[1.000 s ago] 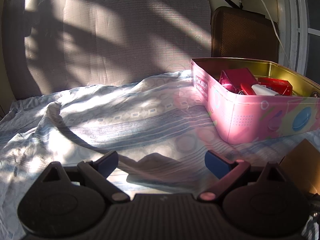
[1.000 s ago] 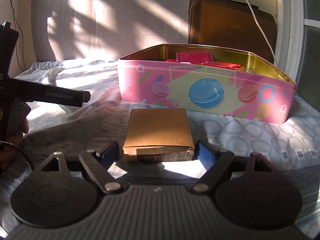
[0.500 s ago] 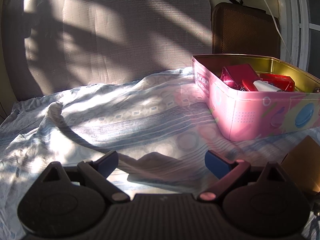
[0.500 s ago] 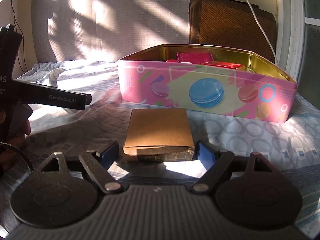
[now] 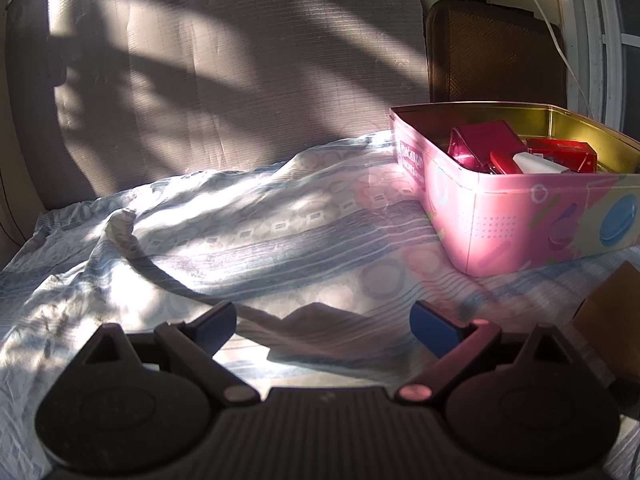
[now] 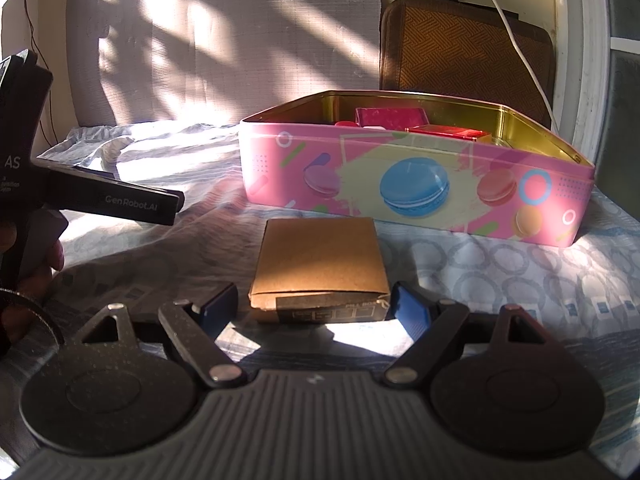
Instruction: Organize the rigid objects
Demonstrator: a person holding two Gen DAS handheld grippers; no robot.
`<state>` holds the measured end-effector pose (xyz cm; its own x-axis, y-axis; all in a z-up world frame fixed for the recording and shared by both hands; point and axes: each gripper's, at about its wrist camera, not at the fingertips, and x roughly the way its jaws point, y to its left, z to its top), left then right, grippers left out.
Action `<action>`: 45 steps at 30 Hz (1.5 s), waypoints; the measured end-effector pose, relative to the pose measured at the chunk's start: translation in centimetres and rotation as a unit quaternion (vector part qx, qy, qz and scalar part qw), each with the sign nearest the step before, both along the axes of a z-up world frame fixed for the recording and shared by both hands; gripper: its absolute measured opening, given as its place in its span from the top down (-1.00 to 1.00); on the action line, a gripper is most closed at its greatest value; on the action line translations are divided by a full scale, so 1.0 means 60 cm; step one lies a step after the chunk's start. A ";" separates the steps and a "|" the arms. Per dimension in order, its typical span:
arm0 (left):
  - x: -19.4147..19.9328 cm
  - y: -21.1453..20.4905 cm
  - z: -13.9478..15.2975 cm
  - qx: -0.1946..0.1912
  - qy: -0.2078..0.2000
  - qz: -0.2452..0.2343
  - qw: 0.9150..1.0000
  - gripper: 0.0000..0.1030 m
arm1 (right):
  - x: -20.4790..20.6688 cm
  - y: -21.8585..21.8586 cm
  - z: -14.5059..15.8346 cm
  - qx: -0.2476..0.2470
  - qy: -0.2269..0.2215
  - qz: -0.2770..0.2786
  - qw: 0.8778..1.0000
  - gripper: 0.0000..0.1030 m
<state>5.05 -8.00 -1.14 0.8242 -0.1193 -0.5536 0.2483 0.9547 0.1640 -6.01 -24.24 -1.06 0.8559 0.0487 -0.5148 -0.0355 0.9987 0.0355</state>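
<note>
A pink macaron-print tin (image 6: 416,184) stands open on the bed, with red boxes (image 6: 390,116) and a white item (image 5: 540,164) inside. In front of it lies a flat brown cardboard box (image 6: 320,256). My right gripper (image 6: 314,304) is open around the box's near end: the right pad is at the box's corner and a gap shows at the left pad. My left gripper (image 5: 324,322) is open over bare sheet with nothing between its fingers. The tin (image 5: 500,220) is to its right, and the cardboard box (image 5: 616,312) sits at the frame's right edge.
A rumpled blue-patterned sheet (image 5: 240,240) covers the bed. A grey fabric backrest (image 5: 220,80) rises behind it. A brown woven cushion (image 6: 468,52) and a white cable (image 6: 516,40) are behind the tin. The left gripper's body (image 6: 100,196) and a hand (image 6: 40,264) fill the right view's left side.
</note>
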 end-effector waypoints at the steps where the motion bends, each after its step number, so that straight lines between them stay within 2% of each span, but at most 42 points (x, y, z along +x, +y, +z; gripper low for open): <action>1: 0.000 -0.001 0.000 0.002 0.000 0.000 1.000 -0.88 | -0.001 0.000 0.000 0.001 -0.001 0.000 1.000 -0.66; 6: 0.004 -0.007 -0.003 0.014 0.010 -0.007 1.000 -0.88 | -0.001 0.001 0.001 0.003 0.000 -0.002 1.000 -0.66; 20: -0.001 -0.005 -0.002 0.002 0.008 -0.016 1.000 -0.90 | 0.003 0.003 0.000 -0.007 0.006 -0.001 1.000 -0.66; 31: 0.006 -0.005 -0.004 -0.004 0.024 -0.017 1.000 -0.92 | 0.002 0.000 0.000 0.003 0.004 0.005 1.000 -0.70; 37: 0.008 -0.008 -0.006 0.007 0.028 -0.010 1.000 -0.98 | 0.001 -0.017 0.006 0.035 0.009 0.034 0.999 -0.75; 42: 0.010 -0.008 -0.006 0.011 0.028 -0.001 1.000 -0.99 | 0.002 -0.027 0.011 0.000 0.025 0.105 0.994 -0.75; 45: 0.012 -0.008 -0.005 0.011 0.030 0.001 0.999 -0.99 | 0.005 -0.039 0.011 -0.011 0.025 0.129 0.991 -0.76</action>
